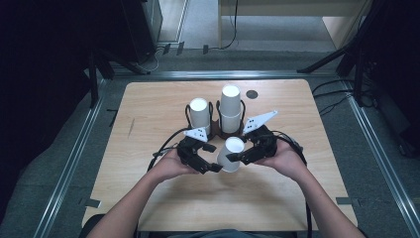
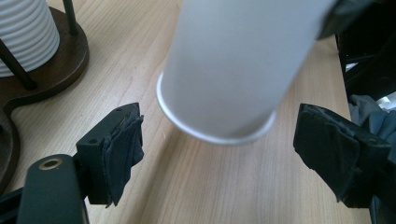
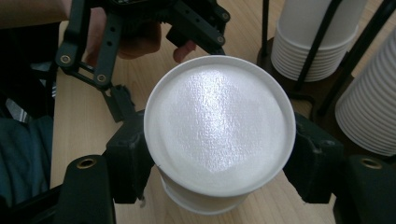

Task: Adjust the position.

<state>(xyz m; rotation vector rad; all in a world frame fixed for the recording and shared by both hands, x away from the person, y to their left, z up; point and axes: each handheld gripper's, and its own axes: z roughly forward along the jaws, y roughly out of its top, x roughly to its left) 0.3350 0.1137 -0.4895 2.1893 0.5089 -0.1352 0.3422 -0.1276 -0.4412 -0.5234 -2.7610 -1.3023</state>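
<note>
The right hand-held gripper (image 3: 219, 163) is clenched on a white paper cup (image 3: 217, 128), held upside down and tilted, clear of the worktop (image 1: 163, 193); the left hand-held gripper (image 2: 219, 154) stands released, its pads either side of the cup's rim without contact. Judged status: one cup is separated from the stacks in the cup holder (image 1: 220, 130) just beyond both grippers; transfer to the left hand-held gripper, or set-down, remains outstanding.

Bare table (image 1: 163, 193) lies free behind both grippers. Ahead, cup stacks (image 1: 231, 106) in the wooden holder (image 2: 56, 70) block passage.
</note>
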